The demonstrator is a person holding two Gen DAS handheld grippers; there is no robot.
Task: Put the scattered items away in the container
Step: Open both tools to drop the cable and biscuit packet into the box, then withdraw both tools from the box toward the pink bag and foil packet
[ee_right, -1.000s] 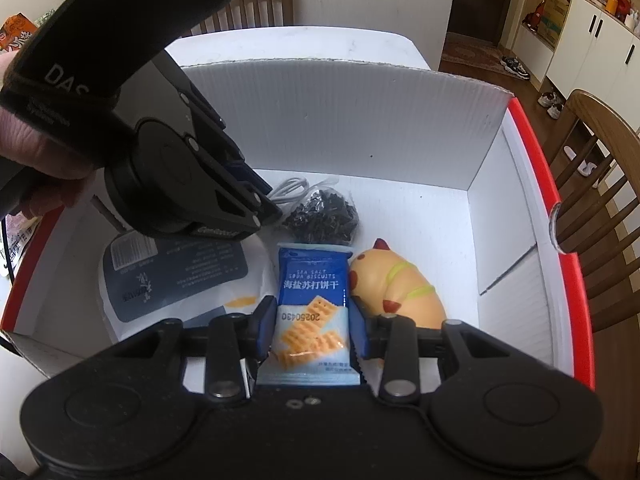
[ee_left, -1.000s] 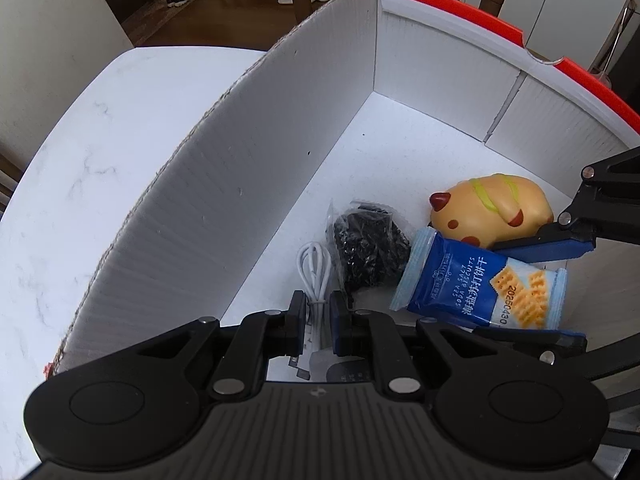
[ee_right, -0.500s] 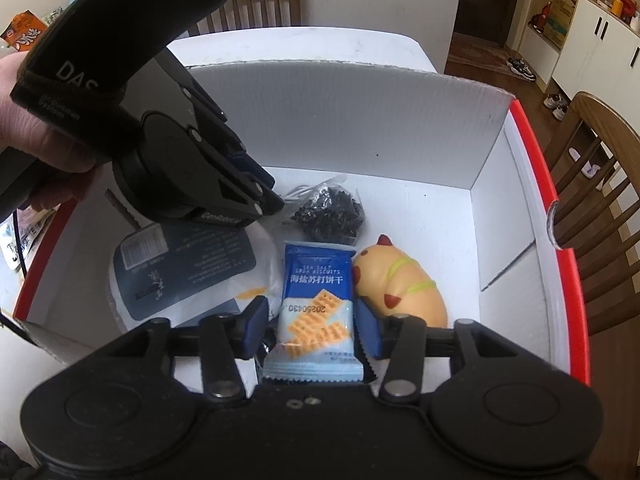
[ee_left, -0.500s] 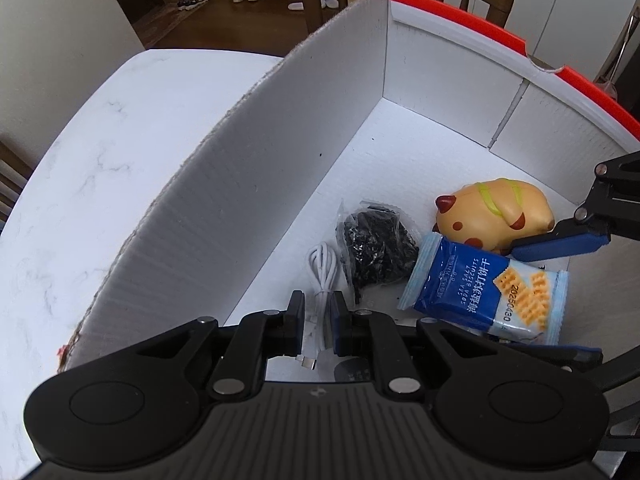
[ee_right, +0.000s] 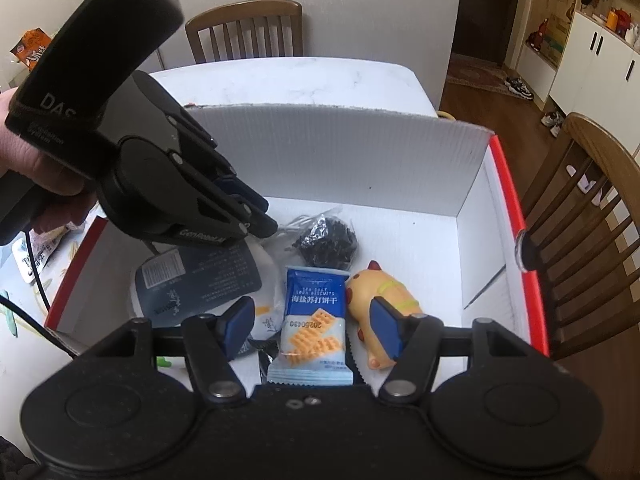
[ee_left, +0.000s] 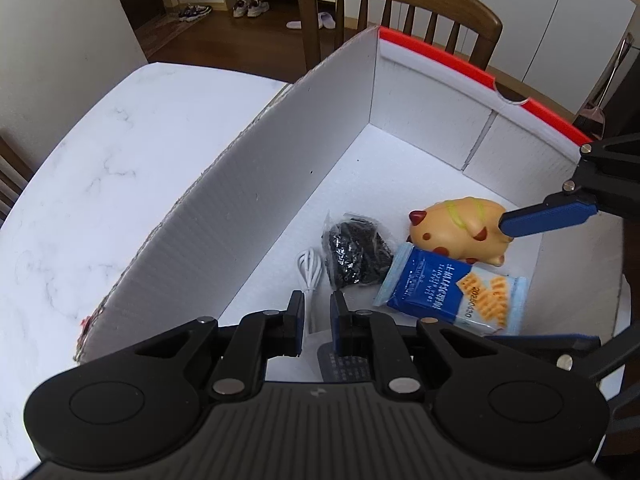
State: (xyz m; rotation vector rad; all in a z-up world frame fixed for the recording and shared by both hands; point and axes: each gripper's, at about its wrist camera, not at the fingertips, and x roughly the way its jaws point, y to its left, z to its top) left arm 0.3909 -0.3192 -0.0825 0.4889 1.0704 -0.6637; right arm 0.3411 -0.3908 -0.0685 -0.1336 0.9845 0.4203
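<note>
A white box with a red rim (ee_left: 280,184) (ee_right: 340,152) stands on the marble table. On its floor lie a blue cracker packet (ee_left: 452,294) (ee_right: 314,320), a yellow squishy toy (ee_left: 460,228) (ee_right: 376,284), a clear bag of black bits (ee_left: 356,254) (ee_right: 326,240), a coiled white cable (ee_left: 310,270) and a dark pouch (ee_right: 200,276). My right gripper (ee_right: 312,316) (ee_left: 548,280) hovers over the cracker packet. Its jaws are opening, and the pads stand clear of the packet's sides. My left gripper (ee_left: 317,320) (ee_right: 268,220) is shut and holds nothing, above the cable and pouch.
A hand (ee_right: 24,168) holds the left gripper. Wooden chairs (ee_left: 400,4) (ee_right: 592,232) stand at the box's far and right sides. Snack packets (ee_right: 36,248) lie on the table left of the box. Bare marble tabletop (ee_left: 100,168) stretches beyond the box's long wall.
The right jaws have spread wide and let go of the cracker packet, which now lies on the box floor. Both grippers have risen a little.
</note>
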